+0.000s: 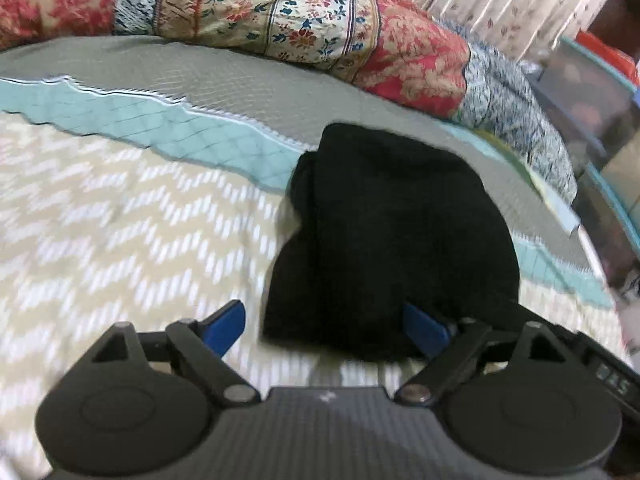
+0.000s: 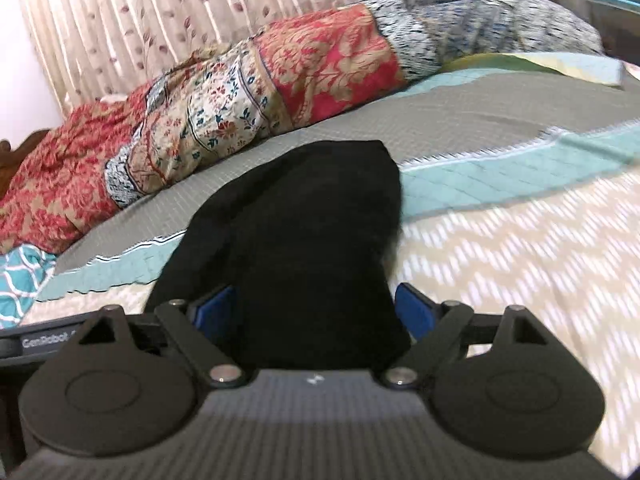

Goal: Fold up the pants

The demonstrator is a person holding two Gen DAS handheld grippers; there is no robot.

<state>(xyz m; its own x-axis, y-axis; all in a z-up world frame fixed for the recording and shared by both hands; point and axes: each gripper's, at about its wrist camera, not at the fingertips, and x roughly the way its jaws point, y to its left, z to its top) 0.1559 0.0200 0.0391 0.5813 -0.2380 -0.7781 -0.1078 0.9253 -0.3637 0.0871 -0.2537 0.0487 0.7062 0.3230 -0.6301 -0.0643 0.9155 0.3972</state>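
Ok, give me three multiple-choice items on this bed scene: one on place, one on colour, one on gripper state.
1. Where do the pants lie?
A. on the bedspread
B. on the floor
C. on a chair

2. What colour are the pants?
A. red
B. black
C. white

3. How do the jaws of the left gripper and right gripper stand?
A. both shut tight on the cloth
B. one shut, one wide
C. both wide, pads not pressing

Key:
1 A, the dark bundle rests on the zigzag bedspread, short of the patchwork quilt.
2 B, it is solid black in both wrist views.
3 C, the blue pads stand far apart in each view, the cloth lying loose between them.
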